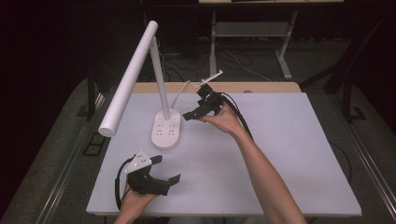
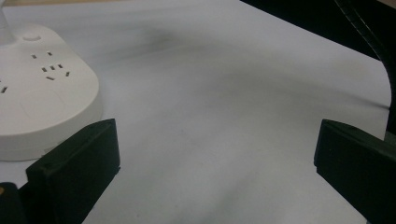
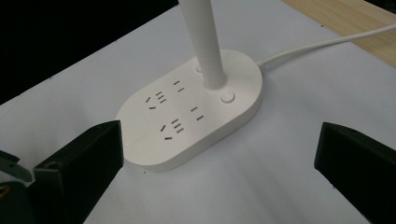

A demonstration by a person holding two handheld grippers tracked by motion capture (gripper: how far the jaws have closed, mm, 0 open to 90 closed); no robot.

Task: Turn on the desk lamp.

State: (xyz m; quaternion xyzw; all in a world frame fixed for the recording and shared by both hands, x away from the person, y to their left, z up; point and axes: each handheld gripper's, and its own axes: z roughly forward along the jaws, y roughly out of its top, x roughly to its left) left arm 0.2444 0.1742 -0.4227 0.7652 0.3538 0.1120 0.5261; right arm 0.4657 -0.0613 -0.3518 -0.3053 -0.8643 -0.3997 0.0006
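Lamps: one desk lamp [image 1: 166, 126], far-left worktop [image 1: 280, 154]
Right gripper [image 1: 201, 111]: jaws apart, just right of lamp base
Left gripper [image 1: 161, 172]: jaws apart, near of base

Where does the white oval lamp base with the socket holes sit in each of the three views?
High view: the white oval lamp base sits left of centre on the white table, under the lamp's post.
Left gripper view: at the left edge, partly cut off.
Right gripper view: centre, between the open jaws.
Shared landmark: the socket holes on top of the base.
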